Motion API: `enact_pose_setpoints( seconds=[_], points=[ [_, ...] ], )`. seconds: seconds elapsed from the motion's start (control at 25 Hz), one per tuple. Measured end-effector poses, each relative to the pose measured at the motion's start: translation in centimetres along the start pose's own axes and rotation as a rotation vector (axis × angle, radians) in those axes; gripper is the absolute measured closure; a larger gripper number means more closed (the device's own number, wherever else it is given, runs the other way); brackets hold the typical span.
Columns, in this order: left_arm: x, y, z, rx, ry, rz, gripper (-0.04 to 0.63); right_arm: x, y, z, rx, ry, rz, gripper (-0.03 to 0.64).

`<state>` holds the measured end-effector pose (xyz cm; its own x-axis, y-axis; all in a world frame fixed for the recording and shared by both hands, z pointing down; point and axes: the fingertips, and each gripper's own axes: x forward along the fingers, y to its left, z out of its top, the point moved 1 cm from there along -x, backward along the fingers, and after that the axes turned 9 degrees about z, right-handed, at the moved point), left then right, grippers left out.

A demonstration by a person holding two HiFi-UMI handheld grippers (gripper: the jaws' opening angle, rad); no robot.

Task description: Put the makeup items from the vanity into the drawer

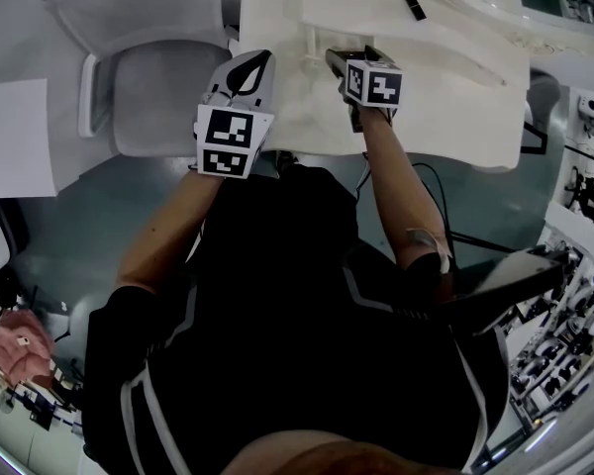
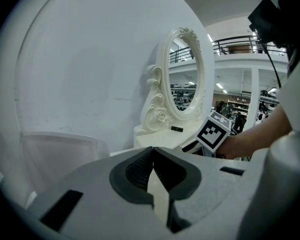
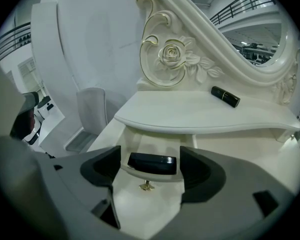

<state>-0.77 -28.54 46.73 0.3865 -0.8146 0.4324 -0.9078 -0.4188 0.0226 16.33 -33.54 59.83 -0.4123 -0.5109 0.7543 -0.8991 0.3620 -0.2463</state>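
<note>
A flat black makeup case [image 3: 151, 163] lies in the vanity's open drawer [image 3: 155, 194], just behind the drawer front's brass knob [image 3: 147, 185]. My right gripper [image 3: 151, 166] stands open over the drawer, a jaw on either side of the case and neither pad touching it. A black lipstick tube [image 3: 225, 96] lies on the vanity's upper shelf [image 3: 200, 115], under the mirror; it also shows in the head view, the tube [image 1: 414, 5]. My left gripper [image 2: 152, 156] is shut with nothing in it and hangs left of the right gripper [image 1: 339, 59], near the vanity's left edge [image 1: 262, 117].
An oval mirror in a carved cream frame [image 3: 172, 56] rises behind the shelf. A white chair [image 1: 153, 97] stands left of the vanity. A white sheet [image 1: 15, 137] lies at the far left. Racks of equipment [image 1: 574, 334] line the right side.
</note>
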Motion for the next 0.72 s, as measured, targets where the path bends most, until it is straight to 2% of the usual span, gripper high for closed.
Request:
enact_pose_setpoints(
  seconds=[0.32, 0.72],
  points=[
    [0.0, -0.4, -0.1, 0.019, 0.001, -0.016, 0.591, -1.0, 0.0, 0.5, -0.003, -0.047, 0.01, 0.219],
    [-1.4, 1.0, 3.0, 0.027, -0.061, -0.03, 0.591, -8.5, 0.7, 6.0, -0.008, -0.29, 0.001, 0.227]
  ],
)
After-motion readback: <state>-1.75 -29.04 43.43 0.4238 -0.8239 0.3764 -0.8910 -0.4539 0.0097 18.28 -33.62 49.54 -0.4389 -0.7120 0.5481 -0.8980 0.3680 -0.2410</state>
